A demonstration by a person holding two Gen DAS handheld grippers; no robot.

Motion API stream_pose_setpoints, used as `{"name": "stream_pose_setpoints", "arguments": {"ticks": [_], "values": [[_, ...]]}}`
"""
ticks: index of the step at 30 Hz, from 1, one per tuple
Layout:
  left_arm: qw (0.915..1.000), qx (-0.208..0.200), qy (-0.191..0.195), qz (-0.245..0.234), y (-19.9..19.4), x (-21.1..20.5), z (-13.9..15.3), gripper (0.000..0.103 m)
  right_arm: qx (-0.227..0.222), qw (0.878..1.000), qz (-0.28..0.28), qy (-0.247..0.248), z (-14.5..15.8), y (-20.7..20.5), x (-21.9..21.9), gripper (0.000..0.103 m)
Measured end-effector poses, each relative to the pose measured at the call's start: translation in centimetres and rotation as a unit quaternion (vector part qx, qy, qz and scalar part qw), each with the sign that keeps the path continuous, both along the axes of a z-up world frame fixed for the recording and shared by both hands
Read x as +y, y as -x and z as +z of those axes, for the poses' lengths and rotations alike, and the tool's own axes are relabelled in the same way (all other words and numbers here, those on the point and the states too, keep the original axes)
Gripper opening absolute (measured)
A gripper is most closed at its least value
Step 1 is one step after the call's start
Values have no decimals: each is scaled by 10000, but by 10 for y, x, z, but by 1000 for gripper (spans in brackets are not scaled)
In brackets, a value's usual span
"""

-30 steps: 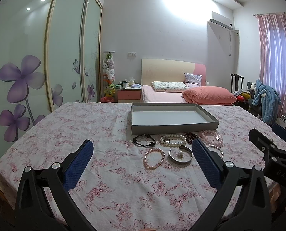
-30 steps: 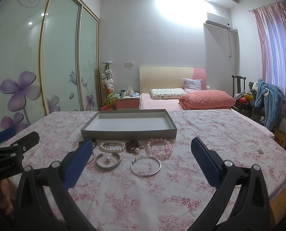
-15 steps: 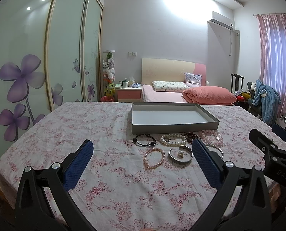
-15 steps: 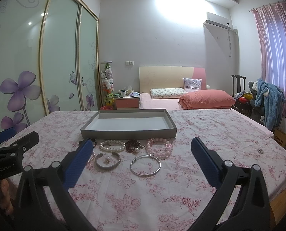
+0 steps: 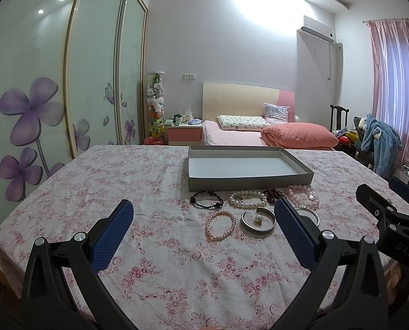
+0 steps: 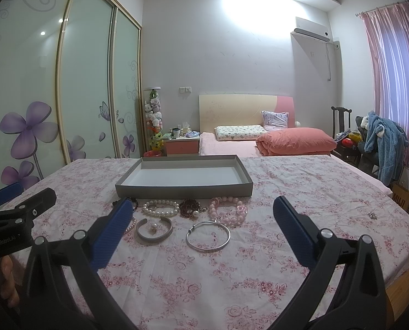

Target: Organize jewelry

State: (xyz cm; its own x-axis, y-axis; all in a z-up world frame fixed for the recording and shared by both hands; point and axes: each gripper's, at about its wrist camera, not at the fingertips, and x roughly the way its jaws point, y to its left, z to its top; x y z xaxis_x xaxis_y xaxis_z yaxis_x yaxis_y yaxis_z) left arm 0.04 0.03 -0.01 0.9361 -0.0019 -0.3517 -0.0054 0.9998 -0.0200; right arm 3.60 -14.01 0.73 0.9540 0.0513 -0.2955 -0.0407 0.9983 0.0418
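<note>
Both grippers, left gripper [image 5: 204, 229] and right gripper [image 6: 201, 227], hover wide open and empty. The beaded bracelets crowd together just before the shallow grey cardboard tray [image 6: 184, 189], so the fingers could snag two together.

I see an empty grey tray [image 6: 184, 189] on the floral counter, with bracelets flat before it: black [image 5: 206, 200], white pearl [image 6: 160, 208], dark red [image 6: 191, 208], pink [image 6: 228, 211], cuff [image 6: 154, 229], silver bangle [image 6: 207, 236].

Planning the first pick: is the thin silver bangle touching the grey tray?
Apart. The right wrist view shows tablecloth and pink beads between the silver bangle and grey tray.
</note>
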Motion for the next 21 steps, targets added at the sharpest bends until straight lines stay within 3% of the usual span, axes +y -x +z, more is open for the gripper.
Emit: {"name": "stream_pose_setpoints", "arguments": {"ticks": [21], "values": [[10000, 36, 6, 4, 0, 0, -1, 101, 49, 10000, -14, -2, -2, -1, 0, 99]]}}
